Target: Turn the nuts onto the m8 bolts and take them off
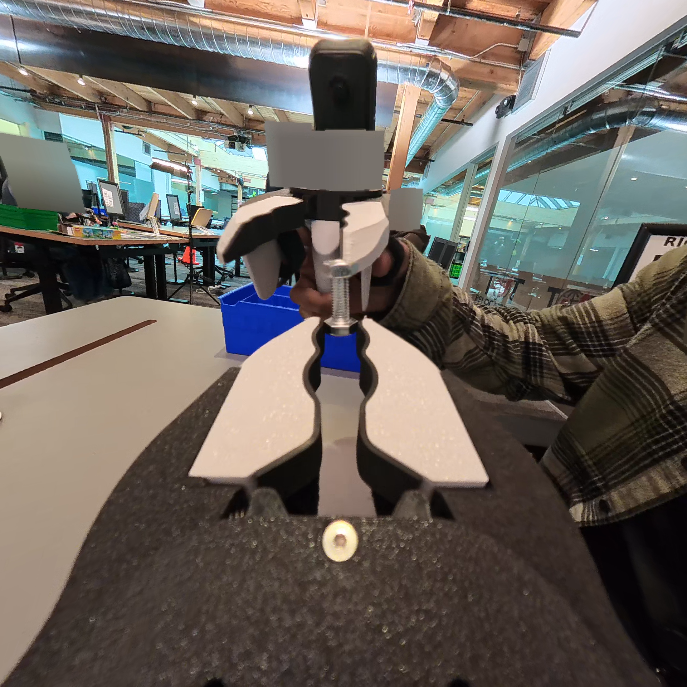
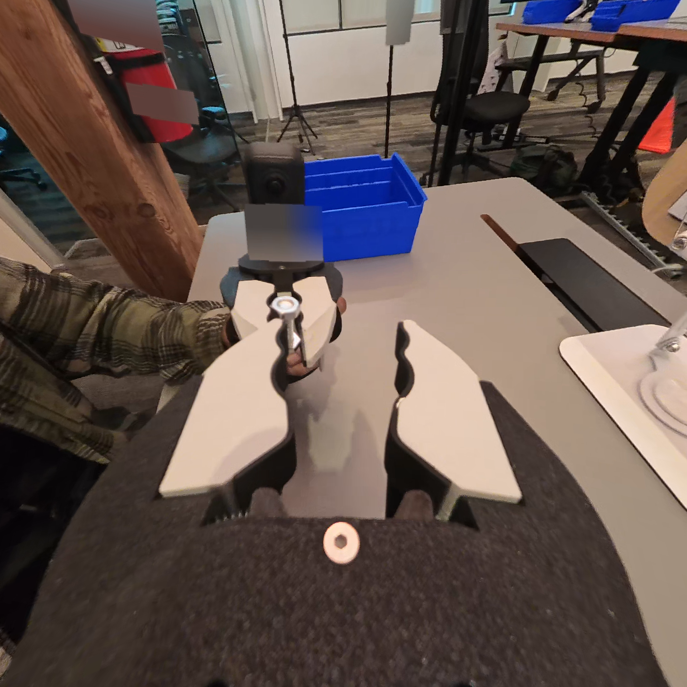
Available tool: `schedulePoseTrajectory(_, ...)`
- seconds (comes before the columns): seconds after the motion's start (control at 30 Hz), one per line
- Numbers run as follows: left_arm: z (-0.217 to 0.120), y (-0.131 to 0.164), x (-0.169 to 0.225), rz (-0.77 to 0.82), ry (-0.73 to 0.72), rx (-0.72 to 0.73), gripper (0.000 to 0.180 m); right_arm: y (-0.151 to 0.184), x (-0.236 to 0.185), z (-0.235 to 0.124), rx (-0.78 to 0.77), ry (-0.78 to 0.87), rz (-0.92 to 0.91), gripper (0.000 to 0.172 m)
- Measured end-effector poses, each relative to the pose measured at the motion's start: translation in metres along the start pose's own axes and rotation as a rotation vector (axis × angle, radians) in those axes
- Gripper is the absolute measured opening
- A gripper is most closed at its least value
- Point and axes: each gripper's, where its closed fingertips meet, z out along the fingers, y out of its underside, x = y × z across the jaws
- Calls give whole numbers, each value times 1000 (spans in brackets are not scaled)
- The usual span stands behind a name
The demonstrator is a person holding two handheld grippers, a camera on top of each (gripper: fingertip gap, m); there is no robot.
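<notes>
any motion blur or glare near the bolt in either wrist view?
Left wrist view: the silver threaded bolt is fairly sharp; the other tongs beyond it look slightly soft; straight beams bow from wide-angle distortion. Right wrist view: the wide-open tongs smear at their edges, the bolt is soft, and the glossy grey table mirrors them.

Grey table point(image 2: 464, 297), with a brown slot point(image 2: 498, 232) in its top. On it: blue bin point(image 2: 364, 223) at far edge, black mat point(image 2: 580, 275) right, white tray point(image 2: 613, 390) near right corner.
</notes>
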Motion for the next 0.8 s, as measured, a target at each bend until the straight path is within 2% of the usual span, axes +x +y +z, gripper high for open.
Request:
schedulePoseTrajectory(0.23,1,1,-1,3,-6,-5,16,-8,-19,7,14,-64,-8,59)
schedulePoseTrajectory(0.47,1,1,0,9,-5,-10,16,-3,-25,11,1,-113,29,31)
schedulePoseTrajectory(0.53,1,2,0,7,-3,-12,16,-2,-31,11,-4,-154,23,17)
schedulePoseTrajectory(0.8,3,2,6,6,30,-17,16,-1,-37,4,-5,-289,-36,15)
